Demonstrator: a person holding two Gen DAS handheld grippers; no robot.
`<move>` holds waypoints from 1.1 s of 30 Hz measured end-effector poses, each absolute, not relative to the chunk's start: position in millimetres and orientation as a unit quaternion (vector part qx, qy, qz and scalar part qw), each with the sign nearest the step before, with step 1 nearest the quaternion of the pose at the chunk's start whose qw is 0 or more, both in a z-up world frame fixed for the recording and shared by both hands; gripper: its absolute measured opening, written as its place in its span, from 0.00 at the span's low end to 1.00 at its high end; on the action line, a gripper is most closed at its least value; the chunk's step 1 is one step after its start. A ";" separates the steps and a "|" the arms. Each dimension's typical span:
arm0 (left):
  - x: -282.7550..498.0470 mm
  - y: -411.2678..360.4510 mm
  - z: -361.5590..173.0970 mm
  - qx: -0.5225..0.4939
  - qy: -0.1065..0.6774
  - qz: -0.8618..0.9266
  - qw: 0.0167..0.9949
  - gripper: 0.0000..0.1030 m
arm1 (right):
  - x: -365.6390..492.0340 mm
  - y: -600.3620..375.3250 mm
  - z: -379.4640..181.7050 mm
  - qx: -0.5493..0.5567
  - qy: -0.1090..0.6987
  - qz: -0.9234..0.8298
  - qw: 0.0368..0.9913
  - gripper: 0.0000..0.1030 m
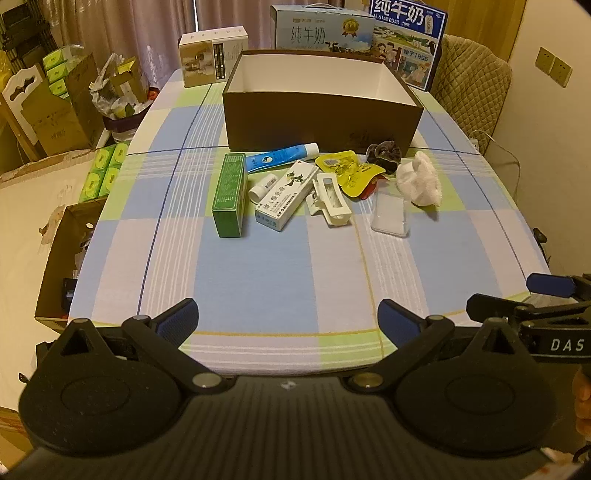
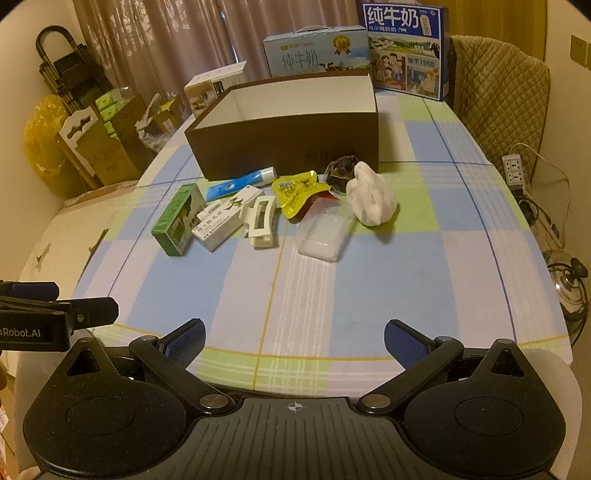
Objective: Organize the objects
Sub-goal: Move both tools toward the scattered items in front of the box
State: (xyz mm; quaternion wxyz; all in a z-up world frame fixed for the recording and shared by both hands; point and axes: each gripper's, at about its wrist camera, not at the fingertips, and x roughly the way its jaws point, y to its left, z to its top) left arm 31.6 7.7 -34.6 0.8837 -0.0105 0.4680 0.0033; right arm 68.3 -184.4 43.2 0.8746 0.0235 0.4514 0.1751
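A dark brown open box (image 1: 321, 118) (image 2: 288, 144) with a white inside stands mid-table. In front of it lie a green carton (image 1: 229, 195) (image 2: 177, 219), a blue tube (image 1: 280, 157) (image 2: 240, 184), a white medicine carton (image 1: 286, 197) (image 2: 225, 221), a white hair claw (image 1: 330, 199) (image 2: 260, 219), a yellow snack packet (image 1: 349, 170) (image 2: 299, 192), a dark scrunchie (image 1: 384, 155) (image 2: 341, 170), a white cloth bundle (image 1: 421, 179) (image 2: 371, 199) and a clear plastic case (image 1: 389, 214) (image 2: 325, 236). My left gripper (image 1: 288, 321) and right gripper (image 2: 293, 341) hover open over the near table edge, both empty.
The checked tablecloth (image 1: 258, 266) covers the table. Milk cartons (image 1: 321, 31) (image 2: 406, 51) and a small white box (image 1: 212, 55) stand behind the brown box. A padded chair (image 2: 498, 96) is at the far right; cardboard boxes (image 1: 55, 110) crowd the floor to the left.
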 end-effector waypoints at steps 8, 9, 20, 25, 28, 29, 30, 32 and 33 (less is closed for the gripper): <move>44.5 9.8 -45.9 -0.011 0.476 0.005 0.879 0.99 | 79.9 -183.0 33.6 0.020 0.456 0.175 0.873 0.98; 46.0 10.1 -47.1 -0.011 0.477 0.005 0.879 0.99 | 81.6 -182.6 31.9 0.019 0.456 0.175 0.872 0.98; 72.0 20.4 -62.2 -0.015 0.479 0.016 0.877 0.99 | 109.3 -184.6 16.3 0.017 0.448 0.171 0.877 0.98; 86.6 25.5 -66.9 -0.013 0.477 0.023 0.878 0.99 | 124.2 -189.2 13.5 0.019 0.439 0.170 0.882 0.98; 97.0 29.1 -69.0 -0.012 0.475 0.027 0.880 0.99 | 136.6 -192.8 12.5 0.019 0.427 0.169 0.888 0.98; 100.5 30.6 -70.0 -0.012 0.474 0.028 0.880 0.99 | 141.1 -194.0 12.1 0.020 0.422 0.169 0.890 0.98; 104.1 32.1 -70.9 -0.012 0.474 0.029 0.880 0.99 | 145.1 -195.1 12.2 0.021 0.417 0.170 0.893 0.98; 111.6 35.6 -73.0 -0.012 0.473 0.030 0.880 0.99 | 153.8 -196.8 12.3 0.020 0.408 0.170 0.897 0.98; 115.6 37.1 -74.1 -0.012 0.473 0.031 0.881 0.99 | 157.9 -197.5 12.2 0.020 0.405 0.170 0.898 0.98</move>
